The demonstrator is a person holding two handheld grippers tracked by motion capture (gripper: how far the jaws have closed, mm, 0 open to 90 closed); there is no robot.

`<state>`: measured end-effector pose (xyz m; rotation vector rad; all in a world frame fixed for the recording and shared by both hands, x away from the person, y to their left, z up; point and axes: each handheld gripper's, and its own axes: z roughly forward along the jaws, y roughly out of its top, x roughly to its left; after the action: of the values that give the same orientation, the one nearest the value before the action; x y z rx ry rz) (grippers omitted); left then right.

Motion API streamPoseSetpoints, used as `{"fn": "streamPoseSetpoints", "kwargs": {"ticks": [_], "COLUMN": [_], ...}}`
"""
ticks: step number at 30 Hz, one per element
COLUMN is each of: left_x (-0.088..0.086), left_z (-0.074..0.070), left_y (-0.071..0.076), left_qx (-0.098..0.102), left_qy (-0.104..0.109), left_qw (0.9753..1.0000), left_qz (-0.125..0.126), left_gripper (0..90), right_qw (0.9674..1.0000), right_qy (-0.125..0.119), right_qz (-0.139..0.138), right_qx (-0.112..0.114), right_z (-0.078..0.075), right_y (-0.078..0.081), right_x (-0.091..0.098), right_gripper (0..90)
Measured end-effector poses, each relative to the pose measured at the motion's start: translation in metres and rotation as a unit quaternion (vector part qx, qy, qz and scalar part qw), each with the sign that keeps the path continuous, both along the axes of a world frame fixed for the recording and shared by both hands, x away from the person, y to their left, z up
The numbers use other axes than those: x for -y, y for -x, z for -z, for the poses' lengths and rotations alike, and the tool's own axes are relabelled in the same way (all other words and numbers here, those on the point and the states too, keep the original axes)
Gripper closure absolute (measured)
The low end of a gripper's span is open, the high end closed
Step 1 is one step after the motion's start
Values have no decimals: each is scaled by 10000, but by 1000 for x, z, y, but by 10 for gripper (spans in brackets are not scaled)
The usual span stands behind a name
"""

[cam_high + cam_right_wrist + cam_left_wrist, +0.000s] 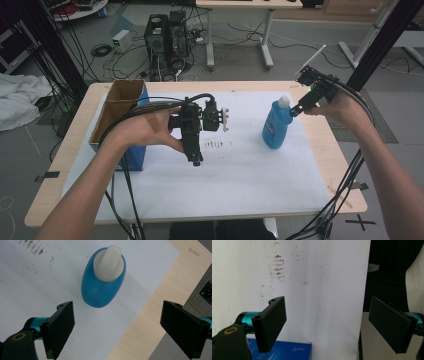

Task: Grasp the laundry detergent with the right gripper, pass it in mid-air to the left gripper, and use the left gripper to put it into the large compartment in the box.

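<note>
A white sheet (pixel 240 170) covers the table. From above, we see the blue bottle (pixel 276 125) upright just beside the right gripper (pixel 298 111). The left gripper (pixel 327 325) is spread wide, grasping nothing. The right gripper (pixel 117 330) gapes above the bottle's white cap (pixel 110 262); smooth plastic looks slippery, so we would grasp its flat body.

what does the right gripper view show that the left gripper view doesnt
The right gripper view alone looks down on the blue bottle with its white cap, standing on the sheet ahead of the right claw, plus bare wooden table beside the sheet. The left gripper view alone has a blue box at its bottom edge, behind the left claw, and dark clothing beyond the sheet's edge. Both share the white sheet with brown smudges, and open black jaws with nothing between them.
</note>
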<state>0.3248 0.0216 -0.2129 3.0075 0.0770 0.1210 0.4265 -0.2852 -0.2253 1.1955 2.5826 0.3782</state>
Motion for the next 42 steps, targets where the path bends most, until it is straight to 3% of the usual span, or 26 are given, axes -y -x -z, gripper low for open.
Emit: {"fn": "streamPoseSetpoints", "kwargs": {"ticks": [6,7,21,29,32,42], "left_x": [1,1,-3,-5,-5,-7], "left_z": [0,0,3,4,4,8], "left_y": [1,1,2,2,2,0], "left_qx": [15,14,-13,-25,-19,-53], "left_qy": [8,18,74,89,92,113], "left_qw": [10000,10000,10000,10000,10000,9999], "left_qz": [-7,-9,-7,-28,-23,-85], "left_gripper": [149,149,149,149,149,149], "right_qw": [9995,9985,9965,9916,9911,9854], "right_qy": [-221,-348,-449,-723,-733,-904], "right_qz": [208,345,552,772,779,1019], "right_qx": [128,226,444,747,786,1019], "right_z": [2,5,37,49,51,70], "right_y": [7,10,15,18,18,18], "right_x": [3,3,-12,-15,-15,-18], "right_gripper": [115,114,114,114,114,114]}}
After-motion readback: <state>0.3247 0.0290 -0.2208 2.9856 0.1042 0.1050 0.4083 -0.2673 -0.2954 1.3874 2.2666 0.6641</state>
